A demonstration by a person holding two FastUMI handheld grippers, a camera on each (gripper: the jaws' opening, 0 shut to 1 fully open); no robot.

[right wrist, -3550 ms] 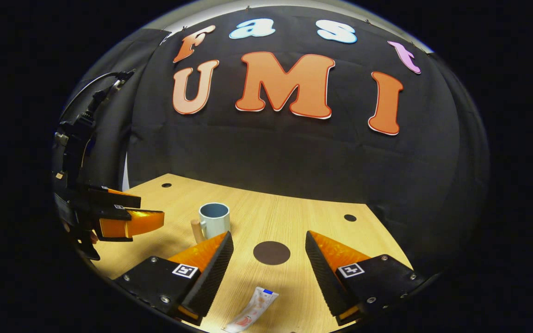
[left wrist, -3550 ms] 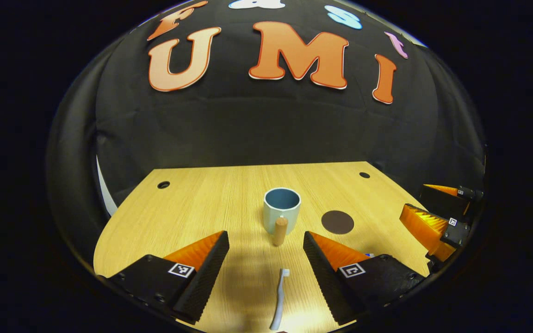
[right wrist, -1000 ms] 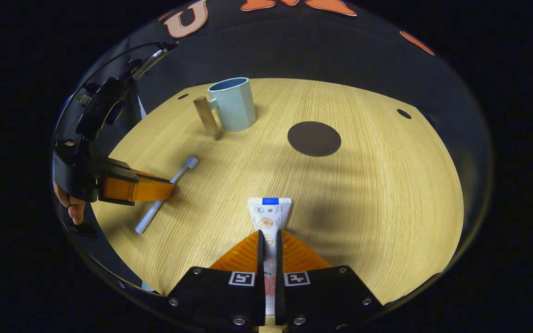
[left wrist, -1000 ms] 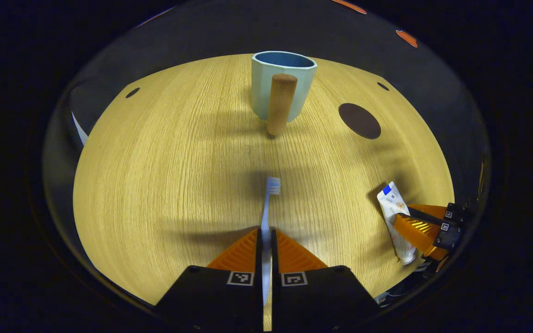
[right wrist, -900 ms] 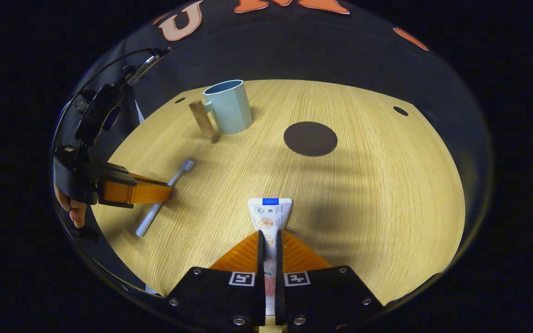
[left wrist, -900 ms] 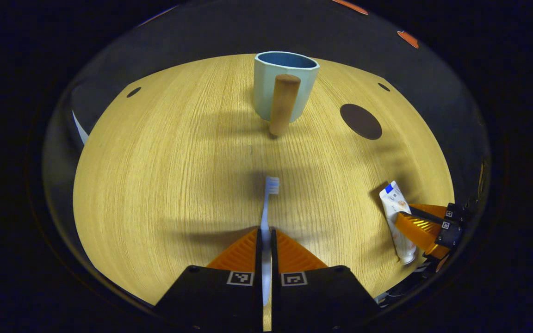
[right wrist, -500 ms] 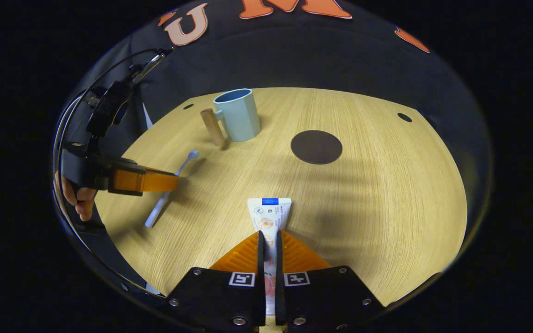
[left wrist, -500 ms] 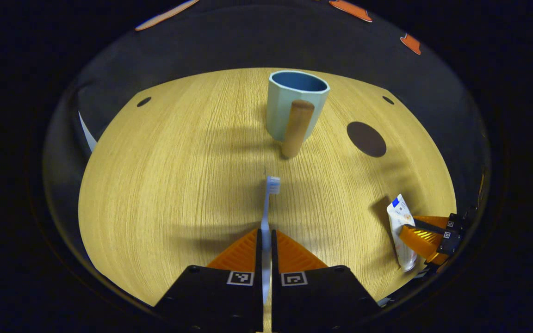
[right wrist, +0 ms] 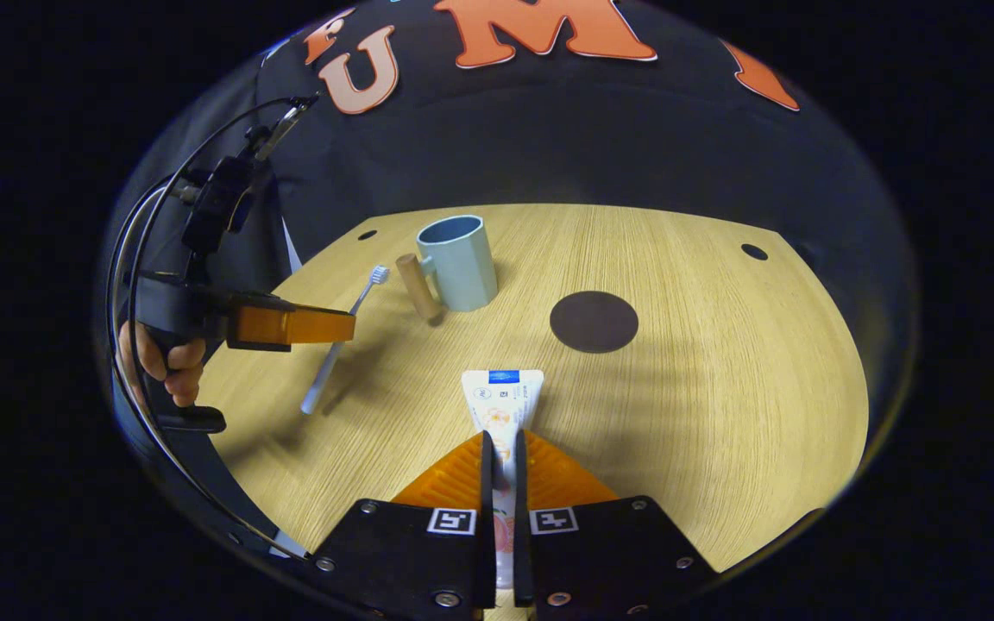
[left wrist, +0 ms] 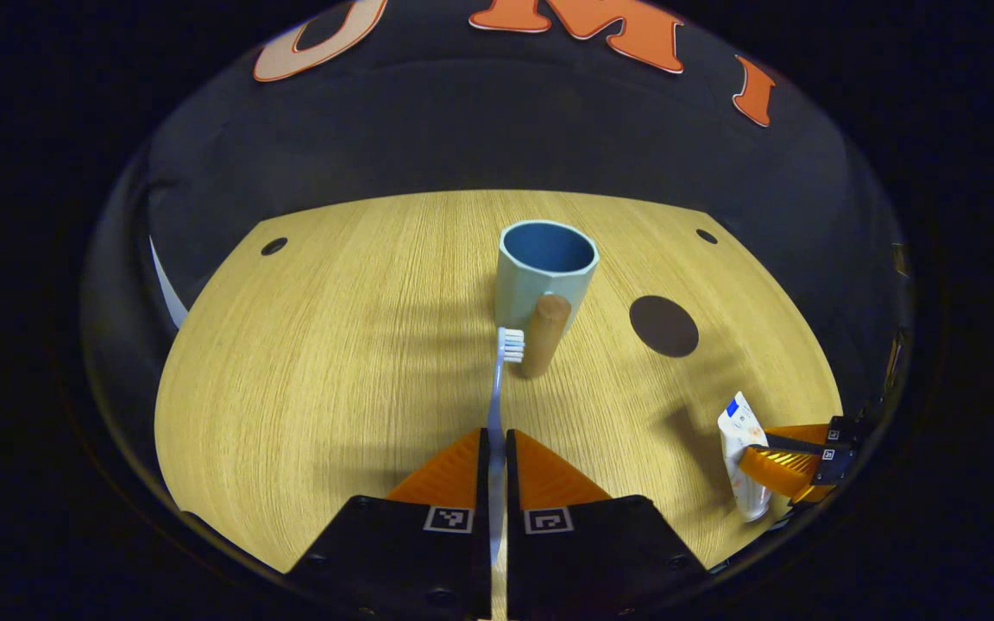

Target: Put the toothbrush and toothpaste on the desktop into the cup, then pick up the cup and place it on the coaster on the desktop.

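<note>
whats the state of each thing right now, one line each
toothbrush: clamped in the left gripper, lifted off the desk, bristle end forward
toothpaste: clamped in the right gripper, flat blue-edged end forward
cup: upright on the desk, empty, wooden handle facing the left gripper
coaster: flat on the desk, bare, beside the cup

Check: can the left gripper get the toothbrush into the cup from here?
Probably yes. The left gripper is shut on the toothbrush, lifted, and the cup stands upright ahead, mouth open; only its wooden handle faces the brush.
</note>
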